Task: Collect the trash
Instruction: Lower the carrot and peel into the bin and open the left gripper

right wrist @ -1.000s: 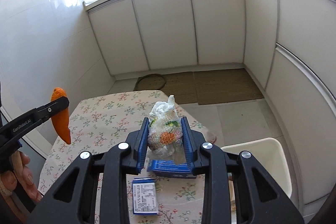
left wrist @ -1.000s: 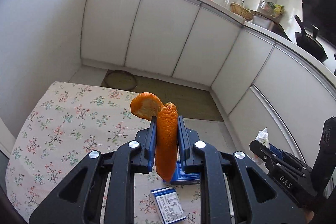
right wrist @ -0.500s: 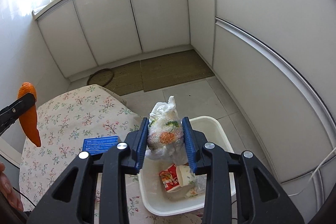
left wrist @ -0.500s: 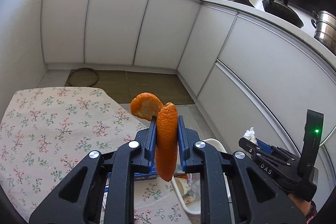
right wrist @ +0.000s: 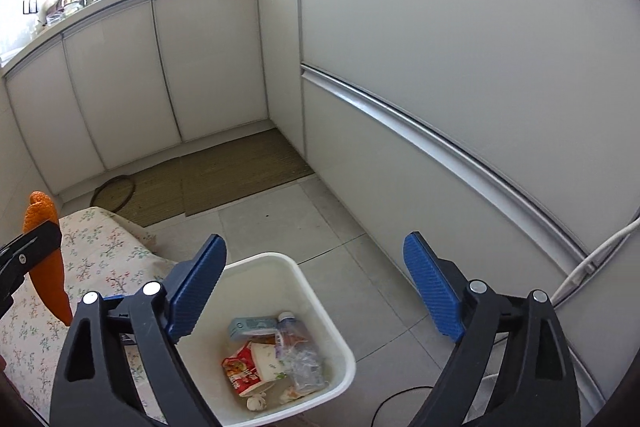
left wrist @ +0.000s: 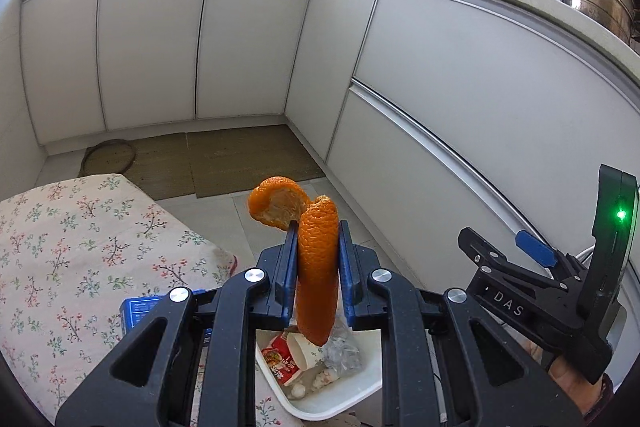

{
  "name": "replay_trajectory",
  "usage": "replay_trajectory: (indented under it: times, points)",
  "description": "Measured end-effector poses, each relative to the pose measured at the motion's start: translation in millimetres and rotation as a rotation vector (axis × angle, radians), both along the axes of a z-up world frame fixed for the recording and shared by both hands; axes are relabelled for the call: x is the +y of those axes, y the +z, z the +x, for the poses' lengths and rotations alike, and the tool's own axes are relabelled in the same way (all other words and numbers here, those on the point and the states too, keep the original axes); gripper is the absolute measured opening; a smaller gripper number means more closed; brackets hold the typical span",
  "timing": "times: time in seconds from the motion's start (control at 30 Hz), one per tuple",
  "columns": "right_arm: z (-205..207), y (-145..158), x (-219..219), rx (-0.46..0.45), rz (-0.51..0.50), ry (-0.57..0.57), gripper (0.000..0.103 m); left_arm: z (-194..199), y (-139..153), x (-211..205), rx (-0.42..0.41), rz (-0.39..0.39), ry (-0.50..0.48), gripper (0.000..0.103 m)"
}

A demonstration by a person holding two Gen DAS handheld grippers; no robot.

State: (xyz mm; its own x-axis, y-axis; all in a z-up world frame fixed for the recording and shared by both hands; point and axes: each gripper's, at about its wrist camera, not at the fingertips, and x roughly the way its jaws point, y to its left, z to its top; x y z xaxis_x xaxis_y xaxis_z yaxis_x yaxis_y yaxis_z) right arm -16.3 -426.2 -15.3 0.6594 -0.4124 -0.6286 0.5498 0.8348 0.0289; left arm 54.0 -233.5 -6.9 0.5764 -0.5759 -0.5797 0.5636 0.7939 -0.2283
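Observation:
My left gripper (left wrist: 318,269) is shut on a curled orange peel (left wrist: 316,267) and holds it above the near edge of a white trash bin (left wrist: 344,403) on the floor. The peel also shows at the left in the right wrist view (right wrist: 46,267). My right gripper (right wrist: 316,287) is open wide and empty above the bin (right wrist: 320,307). The bin holds a red wrapper (right wrist: 242,373), a paper cup (right wrist: 268,361), a plastic bottle (right wrist: 292,335) and crumpled clear plastic (right wrist: 306,367).
A table with a floral cloth (left wrist: 72,251) stands left of the bin, with a blue box (left wrist: 138,311) near its edge. White kitchen cabinets (right wrist: 440,67) run along the back and right. A brown mat (right wrist: 224,175) lies on the tiled floor. A white cable (right wrist: 592,259) hangs at right.
My right gripper moved over the bin, opened and let go of the plastic bag it held. My left gripper swung right with the peel to above the bin.

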Motion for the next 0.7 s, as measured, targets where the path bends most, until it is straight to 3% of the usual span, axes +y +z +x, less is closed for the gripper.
replay_trajectory:
  times: [0.23,0.4,0.7]
  points:
    - [-10.5,-7.3,-6.2,0.016,-0.103,-0.055,0.093,2.8,-14.8,-27.6,0.013,-0.001,-0.046,0.019]
    - [-11.7,-7.6,-6.4,0.013,-0.118,-0.060,0.093,6.7,-25.8,-39.0,0.007,0.024,-0.056,0.020]
    - [-10.6,-0.9,-0.2,-0.014,-0.142,-0.067,0.095,11.6,-29.6,-32.5,0.031,0.052,-0.005,0.051]
